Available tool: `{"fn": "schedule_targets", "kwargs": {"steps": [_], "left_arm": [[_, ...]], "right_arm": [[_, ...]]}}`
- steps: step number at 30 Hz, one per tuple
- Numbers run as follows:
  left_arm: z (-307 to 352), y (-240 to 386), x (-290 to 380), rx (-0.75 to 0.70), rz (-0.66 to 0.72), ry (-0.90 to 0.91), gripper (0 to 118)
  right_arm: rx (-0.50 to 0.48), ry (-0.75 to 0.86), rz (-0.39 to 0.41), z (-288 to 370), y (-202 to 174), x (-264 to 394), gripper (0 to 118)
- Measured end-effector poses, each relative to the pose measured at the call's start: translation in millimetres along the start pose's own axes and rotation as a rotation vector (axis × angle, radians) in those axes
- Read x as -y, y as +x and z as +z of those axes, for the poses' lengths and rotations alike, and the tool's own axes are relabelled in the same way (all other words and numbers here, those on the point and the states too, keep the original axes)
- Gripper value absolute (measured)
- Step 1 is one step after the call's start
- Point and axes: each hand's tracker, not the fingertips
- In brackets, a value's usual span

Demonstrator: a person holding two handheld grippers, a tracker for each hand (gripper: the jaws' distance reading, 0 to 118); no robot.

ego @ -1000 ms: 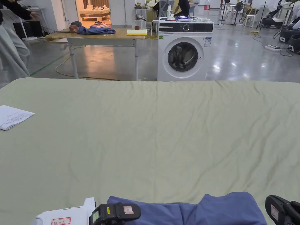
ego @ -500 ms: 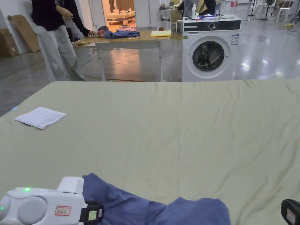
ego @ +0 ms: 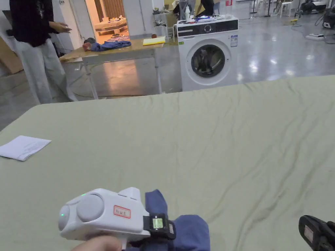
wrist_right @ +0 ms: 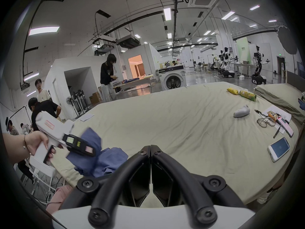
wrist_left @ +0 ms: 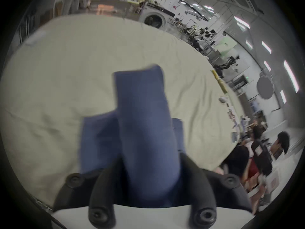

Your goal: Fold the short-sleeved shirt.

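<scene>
Gripping the crumpled blue cotton shirt (wrist_left: 142, 133) at six o'clock on the pale green bedsheet (ego: 196, 140), our left gripper (wrist_left: 149, 171) clamps both jaws onto it. Our right gripper (wrist_right: 150, 147), at five o'clock, is closed and empty.

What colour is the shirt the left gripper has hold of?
Plain blue, no pattern: the shirt shows best in the left gripper view.

Left gripper (ego: 163, 227) sticker: we cannot read its red-framed writing.
Washing machine (ego: 207, 54) label: too small for us.
</scene>
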Motion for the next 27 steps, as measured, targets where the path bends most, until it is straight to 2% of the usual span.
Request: {"fn": "schedule_targets", "kwargs": {"steps": [1, 2, 3, 9, 11, 13, 14, 15, 16, 17, 18, 24, 27], "left_arm": [[-17, 5, 1, 0.024, 0.007, -0.008, 65], [-30, 10, 4, 0.034, 0.013, -0.009, 76], [-39, 14, 6, 0.050, 0.022, -0.008, 81], [-9, 15, 10, 0.207, 0.005, 0.031, 81], [17, 11, 12, 0.194, -0.047, 0.076, 81], [40, 12, 17, 0.075, -0.176, 0.124, 81], [50, 15, 22, 0.020, -0.251, 0.176, 78], [57, 19, 26, -0.037, -0.325, 0.222, 66], [59, 23, 30, -0.070, -0.375, 0.240, 32], [59, 26, 33, -0.111, -0.406, 0.247, 7], [56, 29, 36, -0.094, -0.405, 0.251, 2], [-14, 51, 36, 0.009, -0.371, 0.091, 2], [-72, 47, 41, -0.082, -0.314, -0.092, 2]], "right_arm": [[0.007, 0.003, -0.004, 3, 1, 0, 0], [0.013, 0.003, -0.008, 5, 3, 0, 0], [0.017, 0.002, -0.010, 6, 4, -1, 0], [0.020, -0.003, -0.008, 8, 5, 1, 0], [0.013, -0.005, -0.009, 6, 3, 2, 0], [0.003, -0.002, -0.009, 2, 0, 2, 0], [-0.001, -0.001, -0.007, 1, -1, 2, 0], [-0.004, -0.001, -0.005, 0, -3, 2, 0], [-0.008, 0.000, -0.002, 0, -4, 2, 0], [-0.012, -0.001, 0.000, -1, -6, 1, 0], [-0.014, 0.000, 0.002, -1, -7, 1, 0], [-0.014, -0.004, 0.007, 0, -9, 0, 0], [-0.004, 0.000, 0.011, 3, -8, 0, 0]]}}
